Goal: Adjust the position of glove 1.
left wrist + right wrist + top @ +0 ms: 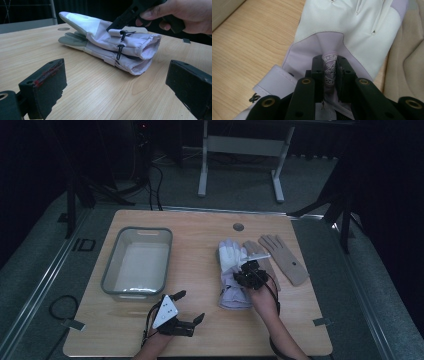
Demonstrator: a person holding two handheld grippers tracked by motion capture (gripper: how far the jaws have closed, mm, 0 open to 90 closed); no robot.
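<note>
Two white-and-lilac padded fabric gloves (233, 272) lie stacked mid-table, beside one tan knit glove (284, 258). The right gripper (329, 71) pinches a fold of the top glove; the left gripper (191, 306) hovers wide open and empty near one grey plastic tub (136, 261).

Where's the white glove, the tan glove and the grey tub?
white glove (231, 256), high view, on its pale palm.
tan glove (286, 260), high view, on its palm.
grey tub (118, 251), high view, on its left rim.
</note>
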